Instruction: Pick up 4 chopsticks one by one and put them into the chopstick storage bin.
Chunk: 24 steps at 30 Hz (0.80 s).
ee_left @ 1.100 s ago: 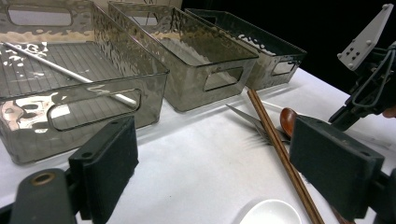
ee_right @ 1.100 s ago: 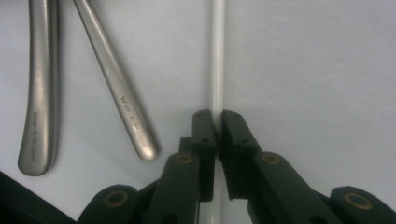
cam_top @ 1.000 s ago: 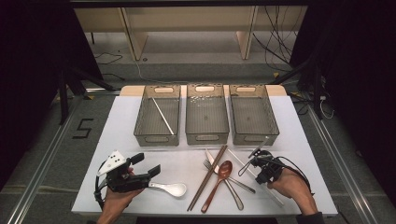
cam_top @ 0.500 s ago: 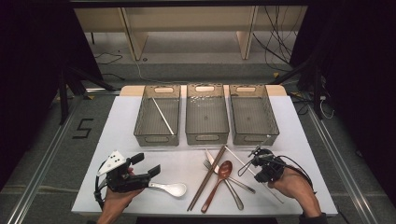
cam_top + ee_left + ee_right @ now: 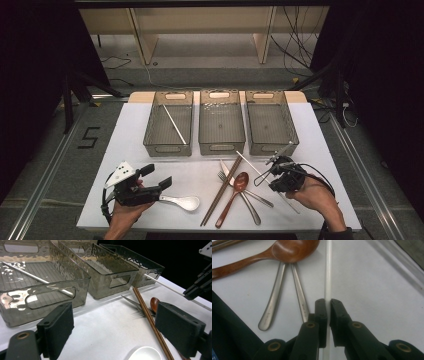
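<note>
My right gripper [image 5: 273,179] [image 5: 328,305] is shut on a thin white chopstick [image 5: 246,161] [image 5: 328,270], which runs between its pads and slants over the table at the right front. Beside it lie a wooden spoon [image 5: 235,192] [image 5: 287,250], two metal utensils [image 5: 247,196] [image 5: 273,300] and a pair of brown chopsticks [image 5: 220,192] [image 5: 147,317]. My left gripper [image 5: 159,176] [image 5: 117,327] stands open at the left front, just above a white ceramic spoon [image 5: 182,201] [image 5: 146,353], with nothing between its jaws.
Three grey see-through bins stand in a row at the back of the white table [image 5: 130,130]: left bin [image 5: 167,148] holding one white chopstick [image 5: 175,125], middle bin [image 5: 221,148], right bin [image 5: 272,148]. The table's right edge runs close to my right hand.
My right gripper has risen slightly with the white chopstick clamped in it. The left gripper has stayed where it was.
</note>
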Each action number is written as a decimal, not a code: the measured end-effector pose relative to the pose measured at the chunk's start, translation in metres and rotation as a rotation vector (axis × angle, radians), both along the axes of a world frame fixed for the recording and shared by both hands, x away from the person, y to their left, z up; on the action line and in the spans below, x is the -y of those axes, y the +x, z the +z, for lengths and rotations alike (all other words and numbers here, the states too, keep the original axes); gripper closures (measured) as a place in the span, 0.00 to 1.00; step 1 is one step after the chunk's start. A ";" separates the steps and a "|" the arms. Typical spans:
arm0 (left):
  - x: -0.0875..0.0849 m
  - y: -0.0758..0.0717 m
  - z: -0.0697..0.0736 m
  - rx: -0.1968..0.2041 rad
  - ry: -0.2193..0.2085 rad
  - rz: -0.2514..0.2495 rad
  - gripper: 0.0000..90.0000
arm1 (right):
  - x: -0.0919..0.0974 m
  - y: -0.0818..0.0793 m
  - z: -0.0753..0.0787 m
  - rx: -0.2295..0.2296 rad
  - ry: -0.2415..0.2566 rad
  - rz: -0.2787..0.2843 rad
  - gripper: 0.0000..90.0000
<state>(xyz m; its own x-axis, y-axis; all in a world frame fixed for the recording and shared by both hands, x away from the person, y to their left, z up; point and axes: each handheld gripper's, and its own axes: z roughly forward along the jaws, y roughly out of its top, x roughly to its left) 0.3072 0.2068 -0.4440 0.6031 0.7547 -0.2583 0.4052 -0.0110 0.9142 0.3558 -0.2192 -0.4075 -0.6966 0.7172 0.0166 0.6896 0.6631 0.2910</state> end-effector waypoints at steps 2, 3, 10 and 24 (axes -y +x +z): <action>0.000 0.000 0.000 -0.001 -0.001 0.001 0.16 | 0.000 0.002 0.001 0.008 0.028 0.005 0.95; 0.000 0.000 0.000 0.000 0.000 0.000 0.16 | -0.001 0.003 0.002 0.014 0.038 0.006 0.95; 0.000 0.000 0.000 -0.002 0.000 0.000 0.17 | -0.010 0.014 0.015 0.113 0.119 0.010 0.95; -0.001 0.000 -0.001 -0.005 0.000 0.003 0.17 | -0.033 0.044 0.025 0.153 0.235 0.020 0.95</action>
